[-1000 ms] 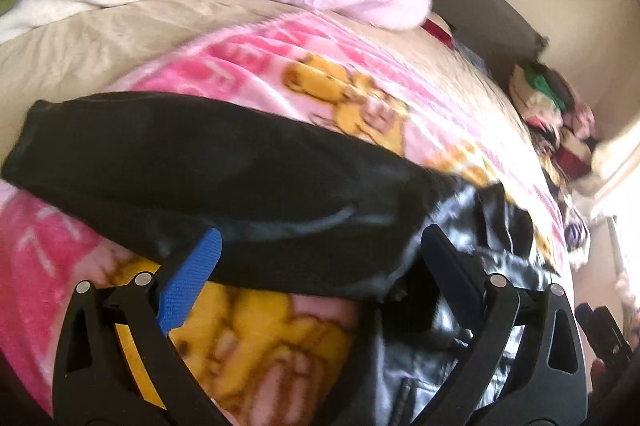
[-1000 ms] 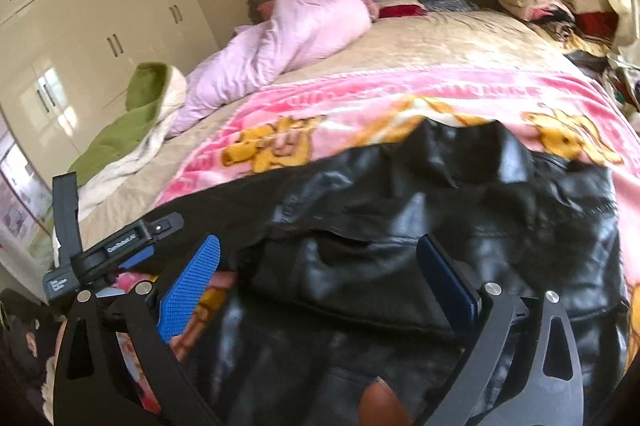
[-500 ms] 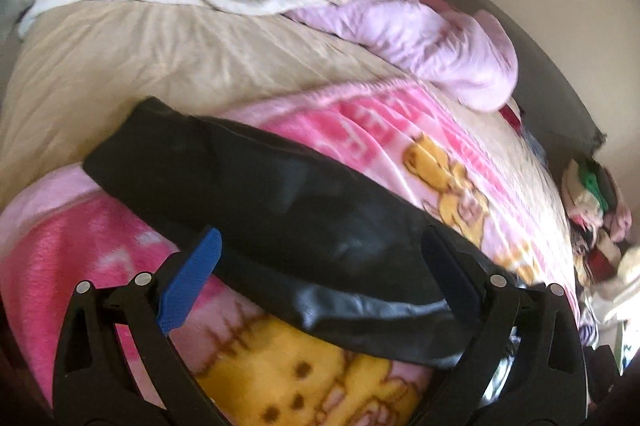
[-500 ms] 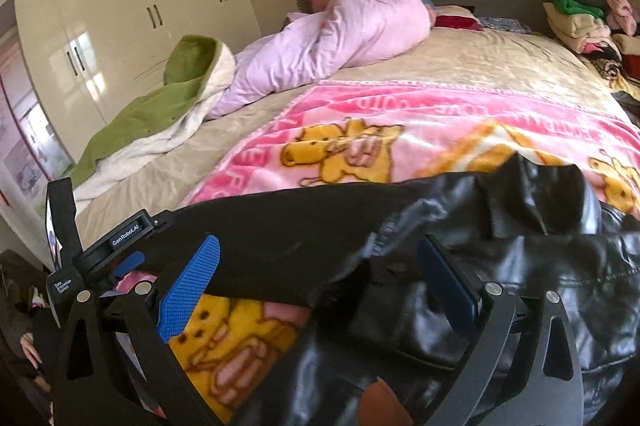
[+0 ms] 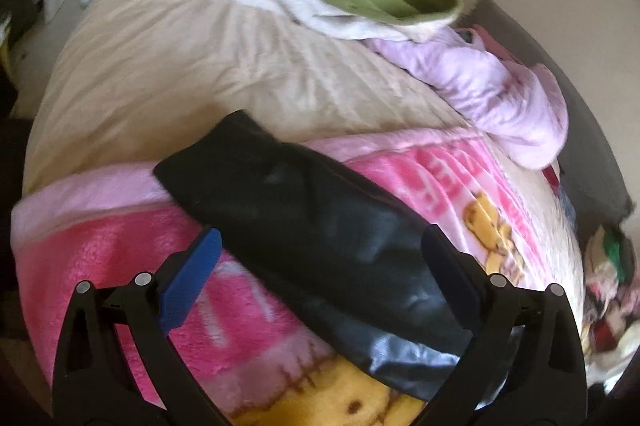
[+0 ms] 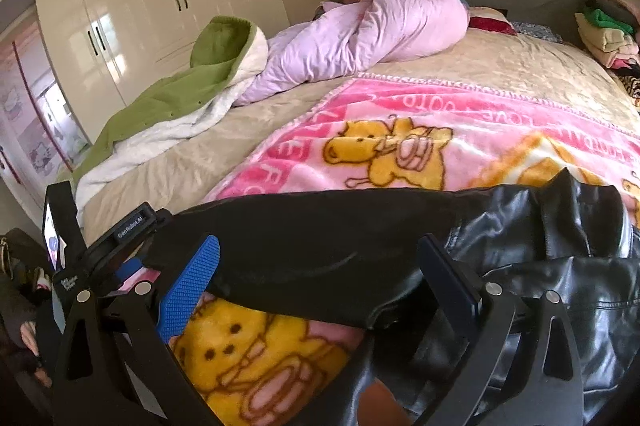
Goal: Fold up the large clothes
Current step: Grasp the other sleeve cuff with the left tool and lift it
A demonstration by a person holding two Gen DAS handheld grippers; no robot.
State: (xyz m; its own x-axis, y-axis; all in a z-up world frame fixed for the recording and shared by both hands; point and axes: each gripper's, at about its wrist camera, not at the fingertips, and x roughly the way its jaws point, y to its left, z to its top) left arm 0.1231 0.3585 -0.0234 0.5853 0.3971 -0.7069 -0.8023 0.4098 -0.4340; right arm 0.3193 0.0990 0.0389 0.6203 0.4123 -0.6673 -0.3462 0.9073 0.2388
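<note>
Past right claw, jacket body cropped

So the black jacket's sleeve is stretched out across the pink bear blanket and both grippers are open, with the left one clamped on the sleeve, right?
Not quite. The left gripper is not clamped: its jaws stand wide apart around the jacket sleeve, as the left wrist view shows. The rest holds: the sleeve lies stretched across the pink bear blanket, and the right gripper is open too.
</note>
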